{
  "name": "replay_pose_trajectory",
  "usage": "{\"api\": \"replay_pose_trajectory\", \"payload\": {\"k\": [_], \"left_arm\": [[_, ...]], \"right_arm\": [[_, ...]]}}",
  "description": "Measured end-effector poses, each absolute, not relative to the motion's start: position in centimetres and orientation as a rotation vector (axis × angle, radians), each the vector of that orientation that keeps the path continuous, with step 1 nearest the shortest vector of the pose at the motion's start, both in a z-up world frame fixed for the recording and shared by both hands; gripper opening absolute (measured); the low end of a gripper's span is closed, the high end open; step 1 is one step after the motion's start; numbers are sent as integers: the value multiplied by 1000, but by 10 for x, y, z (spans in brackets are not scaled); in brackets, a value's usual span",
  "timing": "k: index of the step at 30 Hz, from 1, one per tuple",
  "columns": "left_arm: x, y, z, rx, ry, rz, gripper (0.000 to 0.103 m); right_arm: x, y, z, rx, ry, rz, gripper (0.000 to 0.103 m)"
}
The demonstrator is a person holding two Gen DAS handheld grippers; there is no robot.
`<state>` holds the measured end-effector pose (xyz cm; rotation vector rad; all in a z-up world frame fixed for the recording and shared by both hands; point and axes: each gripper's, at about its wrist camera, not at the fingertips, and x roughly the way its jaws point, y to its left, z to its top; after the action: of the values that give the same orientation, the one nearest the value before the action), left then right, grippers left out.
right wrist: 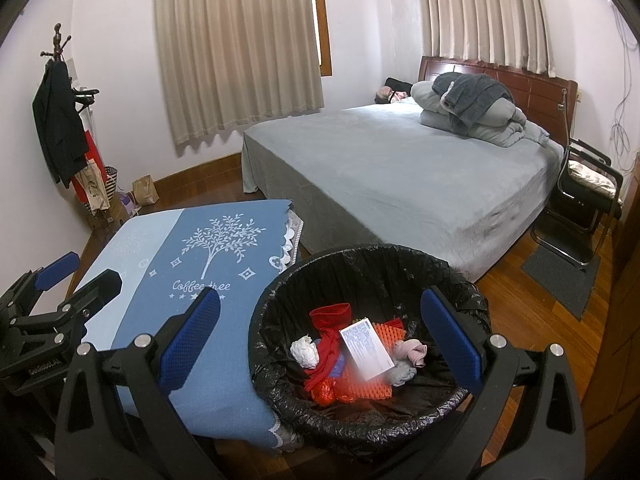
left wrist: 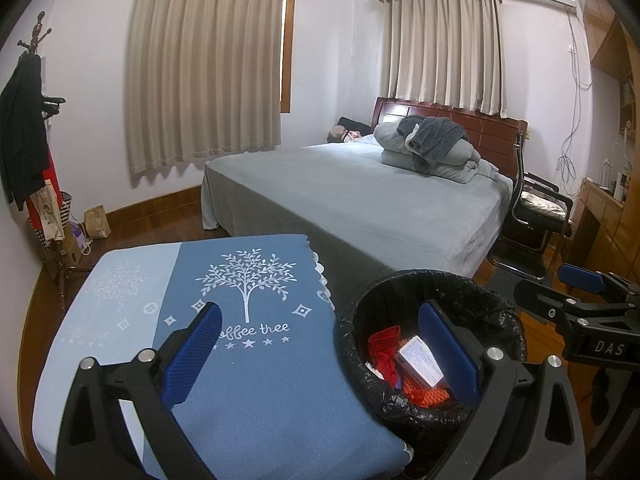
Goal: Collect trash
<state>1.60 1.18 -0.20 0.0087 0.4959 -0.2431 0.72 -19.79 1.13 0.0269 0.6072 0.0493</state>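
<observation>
A round bin with a black liner (left wrist: 404,280) (right wrist: 360,254) stands on the floor beside a low table under a blue "Coffee tree" cloth (left wrist: 256,384) (right wrist: 160,256). Inside the bin lie a white printed box (right wrist: 365,348) (left wrist: 420,360), a red wrapper (right wrist: 330,316), an orange ridged piece (right wrist: 390,330) and crumpled tissues (right wrist: 305,352). My left gripper (left wrist: 320,352) is open and empty, over the table's edge and the bin's rim. My right gripper (right wrist: 322,340) is open and empty above the bin. Each gripper shows in the other's view (left wrist: 556,282) (right wrist: 80,276).
A bed with a grey cover (right wrist: 400,168) and folded bedding (right wrist: 472,108) fills the room behind. A black chair (right wrist: 588,192) and a dark mat (right wrist: 560,276) are at the right. A coat rack (right wrist: 60,120) and a paper bag (right wrist: 145,190) stand at the left wall.
</observation>
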Motion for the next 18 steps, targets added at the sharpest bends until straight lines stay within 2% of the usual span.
{"api": "replay_pose_trajectory", "payload": {"k": [18], "left_arm": [[16, 11, -1, 9, 497, -243, 97]], "right_arm": [[7, -198, 12, 27, 608, 49, 98]]}}
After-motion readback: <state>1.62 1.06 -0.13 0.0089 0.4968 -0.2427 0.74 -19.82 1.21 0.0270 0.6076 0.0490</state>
